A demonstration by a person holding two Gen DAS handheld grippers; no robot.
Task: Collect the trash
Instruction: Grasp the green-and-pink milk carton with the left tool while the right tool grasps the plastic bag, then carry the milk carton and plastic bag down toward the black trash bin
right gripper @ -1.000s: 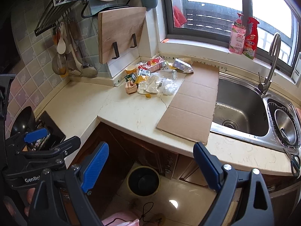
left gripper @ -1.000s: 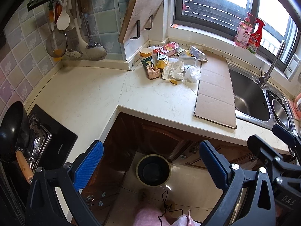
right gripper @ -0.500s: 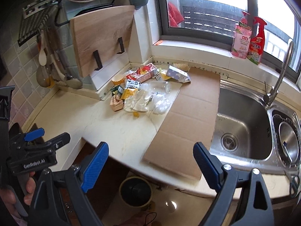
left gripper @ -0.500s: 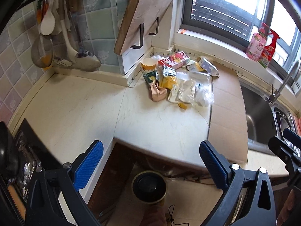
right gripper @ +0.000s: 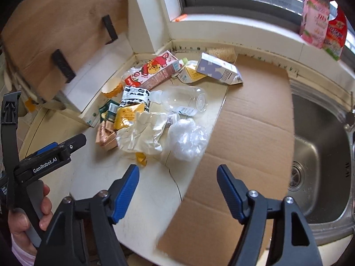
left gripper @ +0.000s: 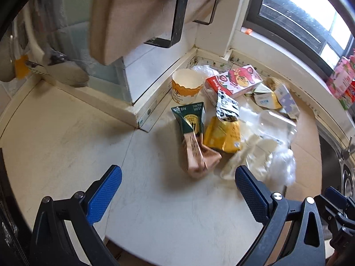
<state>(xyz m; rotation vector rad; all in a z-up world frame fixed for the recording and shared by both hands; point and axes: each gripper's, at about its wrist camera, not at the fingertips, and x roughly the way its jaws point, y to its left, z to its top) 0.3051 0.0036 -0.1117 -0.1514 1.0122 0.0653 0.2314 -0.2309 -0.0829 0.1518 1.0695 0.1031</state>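
Already, both hand-held grippers are aimed down at the trash heaped in the tabletop corner.
The left hand-held gripper (left gripper: 177, 186) is held wide open and empty before the brown carton (left gripper: 200, 157); the right hand-held gripper (right gripper: 178, 187), jaws just narrowed yet empty, is set toward the crumpled plastic (right gripper: 187, 138), presumably to fit it.

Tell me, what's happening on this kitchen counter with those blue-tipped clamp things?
A person is holding a two-finger gripper in each hand over a pile of rubbish in the counter corner. The left gripper is open, facing a crumpled tan paper carton. The right gripper, jaws just narrowing but empty, points toward a scrunched clear plastic bag beside a flat brown cardboard sheet. Nothing has been picked up yet.
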